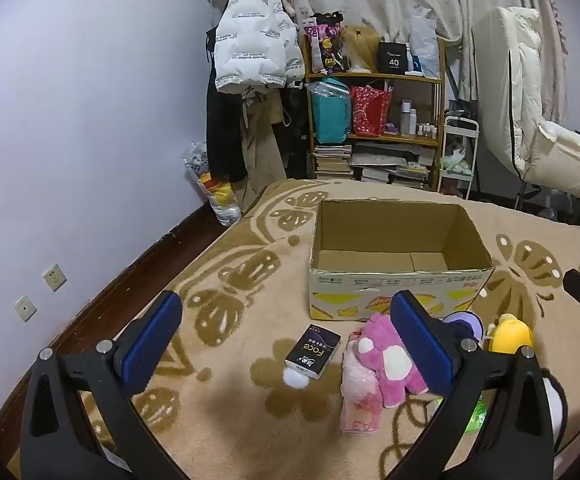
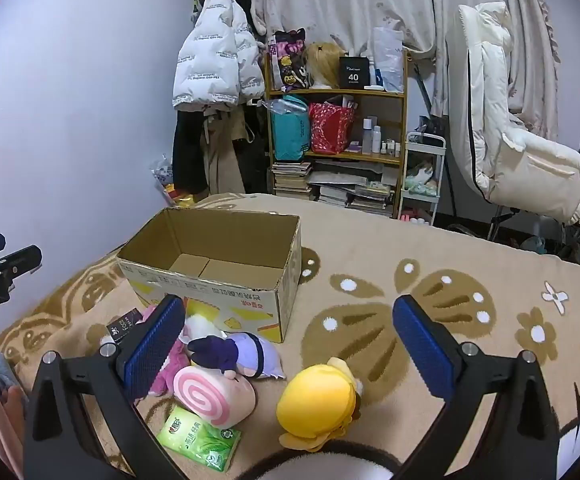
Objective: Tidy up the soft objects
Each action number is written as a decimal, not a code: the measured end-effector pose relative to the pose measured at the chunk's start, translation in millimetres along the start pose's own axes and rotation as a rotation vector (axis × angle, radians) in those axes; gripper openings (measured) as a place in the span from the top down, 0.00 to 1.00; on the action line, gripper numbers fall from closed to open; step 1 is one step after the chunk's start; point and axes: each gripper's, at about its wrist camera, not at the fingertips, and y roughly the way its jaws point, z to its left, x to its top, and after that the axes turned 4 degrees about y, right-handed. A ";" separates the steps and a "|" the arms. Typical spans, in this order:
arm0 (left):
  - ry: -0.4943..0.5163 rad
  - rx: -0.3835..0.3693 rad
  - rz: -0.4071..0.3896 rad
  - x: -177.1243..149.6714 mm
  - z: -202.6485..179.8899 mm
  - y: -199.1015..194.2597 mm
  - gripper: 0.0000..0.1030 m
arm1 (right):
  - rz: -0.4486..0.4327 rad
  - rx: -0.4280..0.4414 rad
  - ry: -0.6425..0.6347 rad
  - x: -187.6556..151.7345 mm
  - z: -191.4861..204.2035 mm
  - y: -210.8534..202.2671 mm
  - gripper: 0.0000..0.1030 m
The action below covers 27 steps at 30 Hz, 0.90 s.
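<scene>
While both the left gripper (image 1: 286, 340) and right gripper (image 2: 290, 340) hover wide apart and empty, the soft toys crowd the blanket (image 2: 429, 264) before the open cardboard box (image 2: 210, 276); pink plush (image 1: 385, 356), yellow plush (image 2: 317, 400), swirl cushion (image 2: 210, 396); tissue packs (image 1: 311, 350) lie among them.

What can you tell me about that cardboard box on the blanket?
The cardboard box is plain brown inside, with yellow and red print on a pale outer wall. It stands upright and open-topped, with a rough top edge. Nothing shows inside; two bottom flaps meet at a seam. It rests on the patterned blanket, and soft toys lie just in front of it. Neither gripper touches it.
</scene>
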 end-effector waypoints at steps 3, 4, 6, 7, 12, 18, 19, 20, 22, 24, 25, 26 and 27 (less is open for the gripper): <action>0.002 0.004 0.002 -0.2 0.6 0.1 0.00 | 0.002 0.001 0.003 -0.2 -0.3 0.3 0.00; 0.001 0.004 0.003 -0.2 1.2 0.3 0.00 | 0.003 0.002 0.004 -0.2 -0.3 0.4 0.00; -0.002 0.003 0.007 -0.4 2.8 0.9 0.00 | 0.003 -0.001 0.003 -0.1 -0.2 0.5 0.00; -0.002 0.005 0.010 -0.4 3.4 1.7 0.00 | 0.003 0.000 0.003 -0.1 0.1 0.6 0.00; 0.011 0.010 0.012 0.3 2.1 -2.6 0.00 | 0.001 0.004 0.007 -0.1 -0.6 -0.5 0.00; 0.010 0.011 0.015 0.8 2.0 1.4 0.00 | 0.004 0.002 0.005 0.0 -0.2 -0.7 0.00; 0.009 0.010 0.016 1.1 1.9 1.7 0.00 | 0.004 0.002 0.005 0.0 -0.2 -0.7 0.00; 0.008 0.010 0.016 1.2 2.1 1.7 0.00 | 0.003 0.001 0.007 -2.9 7.5 0.1 0.00; 0.006 0.012 0.019 0.8 1.6 2.3 0.00 | 0.002 0.002 0.012 -4.1 7.3 1.1 0.00; 0.000 0.014 0.022 -0.3 0.9 3.7 0.00 | 0.000 0.004 0.012 -5.4 5.4 1.2 0.00; -0.001 0.015 0.022 -0.3 0.7 3.7 0.00 | 0.001 0.004 0.011 -3.7 3.7 -0.2 0.00; -0.001 0.015 0.022 0.3 1.3 3.6 0.00 | 0.001 0.003 0.012 -3.4 3.0 -0.7 0.00; -0.001 0.013 0.022 0.4 1.8 3.7 0.00 | 0.000 0.004 0.013 -3.5 2.6 -0.8 0.00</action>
